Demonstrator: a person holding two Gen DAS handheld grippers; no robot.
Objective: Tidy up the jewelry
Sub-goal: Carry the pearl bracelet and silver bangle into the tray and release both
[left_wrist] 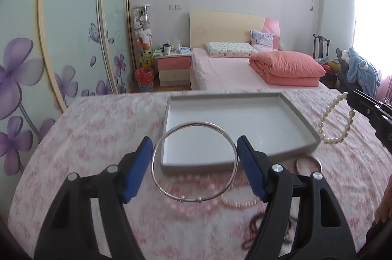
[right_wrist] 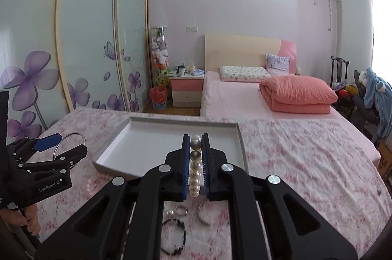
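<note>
My left gripper (left_wrist: 194,149) is shut on a thin silver bangle (left_wrist: 193,125), holding it by its sides above the near edge of the grey tray (left_wrist: 301,113). My right gripper (right_wrist: 195,140) is shut on a white pearl bracelet (right_wrist: 195,171); in the left wrist view that bracelet (left_wrist: 338,118) hangs from the right gripper's tip (left_wrist: 352,96) beside the tray's right rim. The tray (right_wrist: 241,145) holds nothing visible. In the right wrist view the left gripper (right_wrist: 61,147) is at the far left with the bangle (right_wrist: 80,136).
On the pink floral cloth (left_wrist: 98,127) near the tray lie a pink bead bracelet (left_wrist: 196,179), another pearl strand (left_wrist: 240,203), a metal bangle (left_wrist: 308,162), a black bead bracelet (right_wrist: 174,235), small rings (right_wrist: 181,211) and an open silver cuff (right_wrist: 202,213). A bed (left_wrist: 232,71) stands behind.
</note>
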